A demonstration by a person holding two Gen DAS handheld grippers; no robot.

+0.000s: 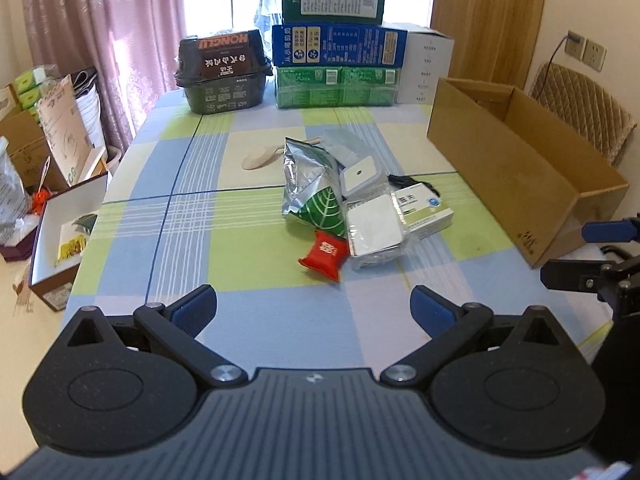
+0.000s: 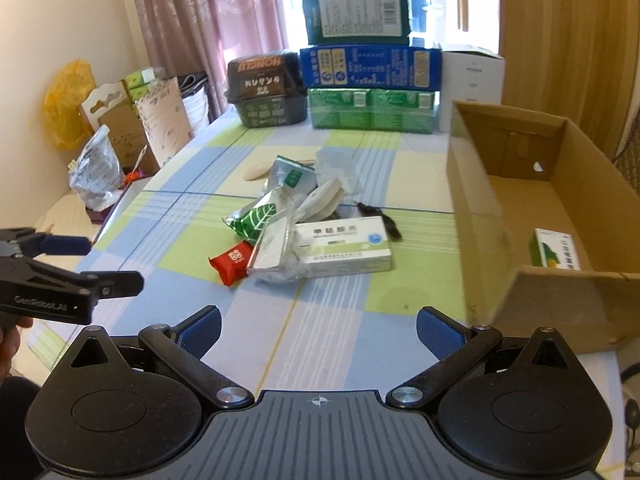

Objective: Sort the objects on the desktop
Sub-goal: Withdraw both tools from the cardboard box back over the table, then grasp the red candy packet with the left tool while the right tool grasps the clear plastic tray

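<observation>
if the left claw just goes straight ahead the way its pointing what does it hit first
Probably the red packet, the nearest piece of the pile, slightly right of its centre line. Only bare tablecloth lies before it, though depth is hard to judge.

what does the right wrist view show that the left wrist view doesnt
Only the right wrist view looks into the cardboard box and shows a small green and white carton on its floor, plus a yellow bag by the wall. Only the left wrist view shows the open white box on the floor. Both show the pile with the red packet, and both tools open.
</observation>
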